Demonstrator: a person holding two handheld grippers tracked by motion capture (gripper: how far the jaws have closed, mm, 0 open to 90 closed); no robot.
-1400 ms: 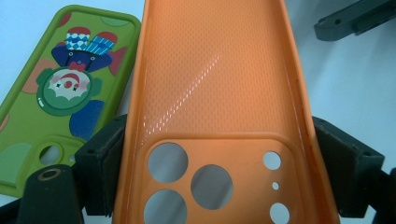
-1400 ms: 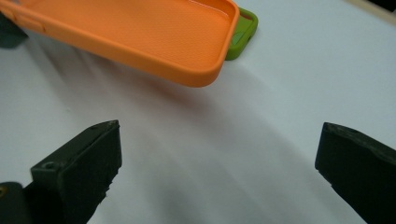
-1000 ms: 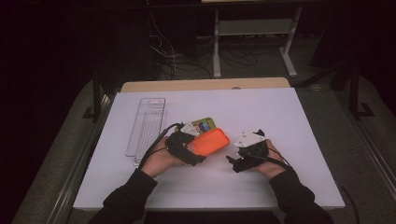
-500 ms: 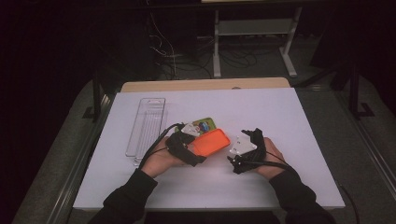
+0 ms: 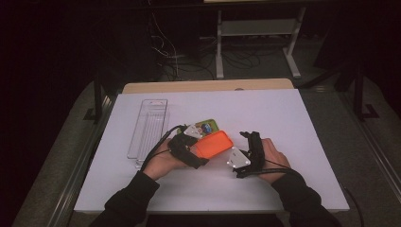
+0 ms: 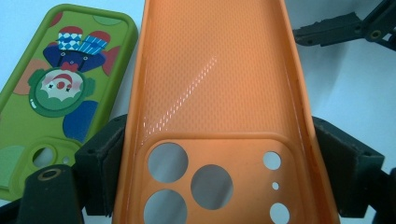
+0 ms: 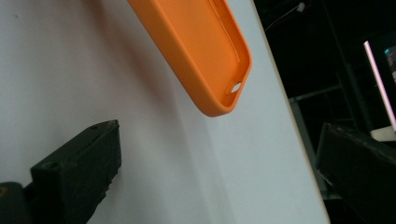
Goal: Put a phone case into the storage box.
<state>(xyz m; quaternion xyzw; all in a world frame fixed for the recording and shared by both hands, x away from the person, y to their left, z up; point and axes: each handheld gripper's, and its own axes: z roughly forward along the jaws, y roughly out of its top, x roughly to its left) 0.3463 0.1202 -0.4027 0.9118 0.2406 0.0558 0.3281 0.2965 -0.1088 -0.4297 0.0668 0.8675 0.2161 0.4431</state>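
A dark lab or workroom, white table [image 5: 283,123] in the middle, tangled cables [image 5: 189,52] on the far floor, metal stand [image 5: 257,28] behind

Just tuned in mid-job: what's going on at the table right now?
A person holds a gripper in each hand. The left gripper is shut on the camera end of an orange phone case, hollow side up. The right gripper waits with jaws open, just short of the case's free end. A green cartoon phone case lies beside it, and a clear tray sits farther left.
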